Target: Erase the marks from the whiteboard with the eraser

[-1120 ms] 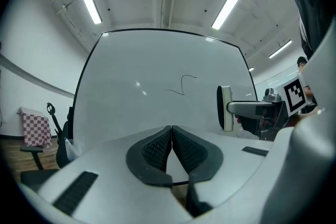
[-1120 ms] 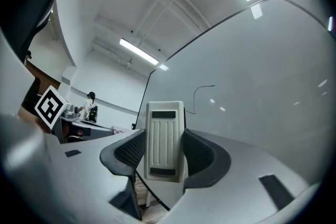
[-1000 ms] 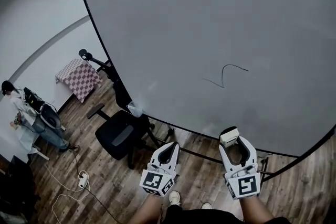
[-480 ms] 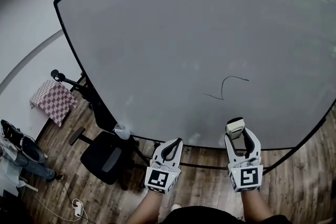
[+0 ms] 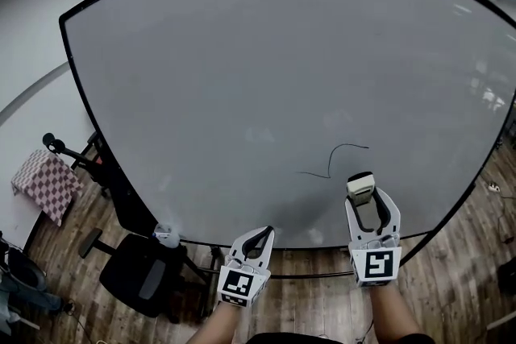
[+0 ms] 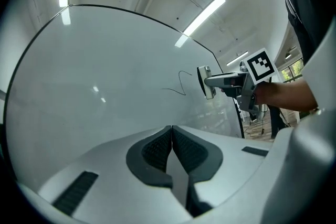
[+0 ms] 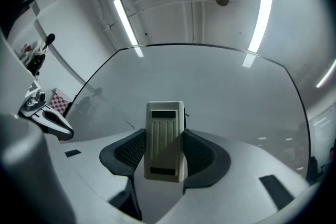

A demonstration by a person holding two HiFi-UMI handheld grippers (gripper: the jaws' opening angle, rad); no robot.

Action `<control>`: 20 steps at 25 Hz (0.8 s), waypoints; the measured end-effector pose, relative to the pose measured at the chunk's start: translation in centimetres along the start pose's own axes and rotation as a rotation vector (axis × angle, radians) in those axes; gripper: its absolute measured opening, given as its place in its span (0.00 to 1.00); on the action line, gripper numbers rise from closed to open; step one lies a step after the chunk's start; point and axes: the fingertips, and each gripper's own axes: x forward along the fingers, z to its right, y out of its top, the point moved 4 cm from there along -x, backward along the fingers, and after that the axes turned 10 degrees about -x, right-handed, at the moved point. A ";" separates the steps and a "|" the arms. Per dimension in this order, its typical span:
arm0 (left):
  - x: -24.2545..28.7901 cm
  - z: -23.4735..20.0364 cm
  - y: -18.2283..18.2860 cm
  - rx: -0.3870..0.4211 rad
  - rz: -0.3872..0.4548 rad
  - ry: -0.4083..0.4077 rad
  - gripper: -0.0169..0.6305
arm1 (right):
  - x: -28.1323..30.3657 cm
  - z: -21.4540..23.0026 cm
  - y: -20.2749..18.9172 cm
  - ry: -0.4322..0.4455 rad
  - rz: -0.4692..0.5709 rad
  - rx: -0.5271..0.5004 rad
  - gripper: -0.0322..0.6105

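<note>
Right tool [image 5: 364, 204] pinches the eraser [image 5: 359, 184], just below the mark [image 5: 334, 159] on the whiteboard [image 5: 242, 76]; left tool [image 5: 256, 236] is pressed together, empty. Best to lay the eraser flat on the mark, then wipe firmly.

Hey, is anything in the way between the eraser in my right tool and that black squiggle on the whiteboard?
Nothing visible. The eraser, clamped in the right tool, sits just below the squiggle with only bare whiteboard between. The left tool is off to the side, shut.
</note>
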 end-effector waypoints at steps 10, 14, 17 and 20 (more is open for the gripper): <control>1.7 0.5 1.2 -0.022 0.039 -0.054 0.06 | 3.3 5.7 3.1 -0.137 0.004 -0.099 0.43; 1.7 0.4 1.9 -0.022 0.045 -0.055 0.06 | 4.0 7.9 2.8 -0.175 -0.049 -0.086 0.43; 1.8 0.5 2.6 -0.025 0.056 -0.050 0.06 | 4.7 8.8 3.1 -0.180 -0.063 -0.098 0.43; 1.6 0.6 2.7 -0.029 0.056 -0.044 0.06 | 5.2 8.4 3.6 -0.184 -0.072 -0.102 0.43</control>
